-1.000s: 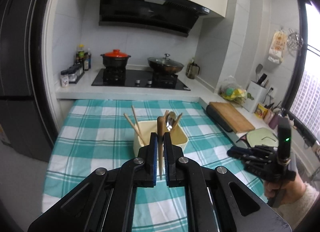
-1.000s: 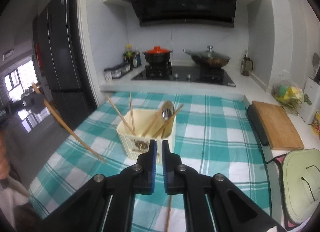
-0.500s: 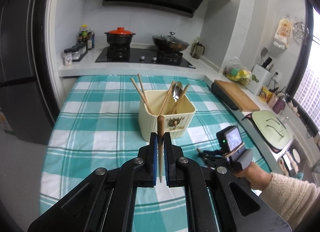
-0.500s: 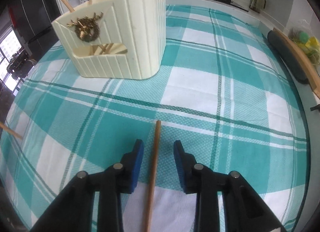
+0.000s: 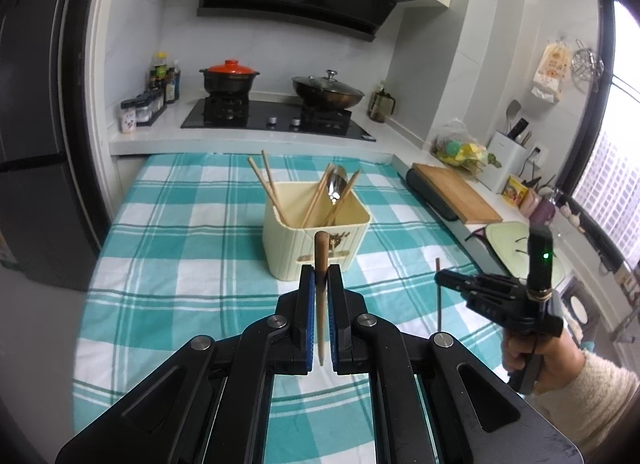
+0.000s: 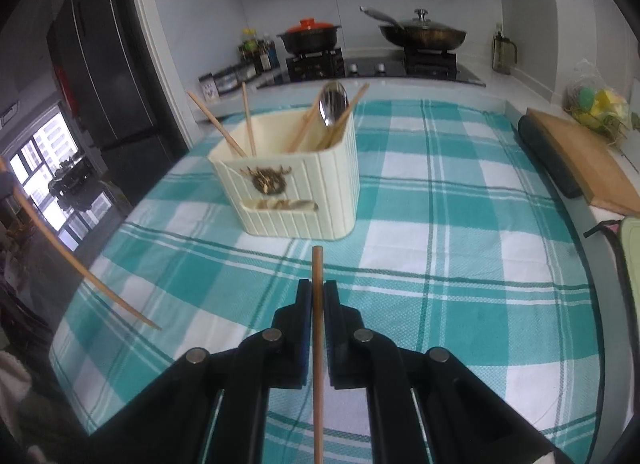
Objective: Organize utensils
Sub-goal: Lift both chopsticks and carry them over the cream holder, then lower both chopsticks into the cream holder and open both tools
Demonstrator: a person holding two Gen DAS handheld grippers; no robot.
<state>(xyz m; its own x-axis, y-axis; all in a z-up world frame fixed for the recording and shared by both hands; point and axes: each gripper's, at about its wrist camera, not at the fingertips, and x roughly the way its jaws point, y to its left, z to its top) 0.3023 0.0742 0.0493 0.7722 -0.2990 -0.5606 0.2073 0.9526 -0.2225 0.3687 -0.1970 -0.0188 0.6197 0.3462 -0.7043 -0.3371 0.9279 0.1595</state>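
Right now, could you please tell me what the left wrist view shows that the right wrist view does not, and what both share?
Only the left wrist view shows the left tongs shut on a wooden utensil, the whole right tongs from outside and the hand holding them.

Only the right wrist view shows the right tongs shut on a chopstick, having just closed on it.

Both show the cream utensil holder, its spoon and the checked cloth.

You had soft daylight from blown-out windows (image 5: 612,168), sharp centres, and heavy fisheye bending with dark vignetted corners.
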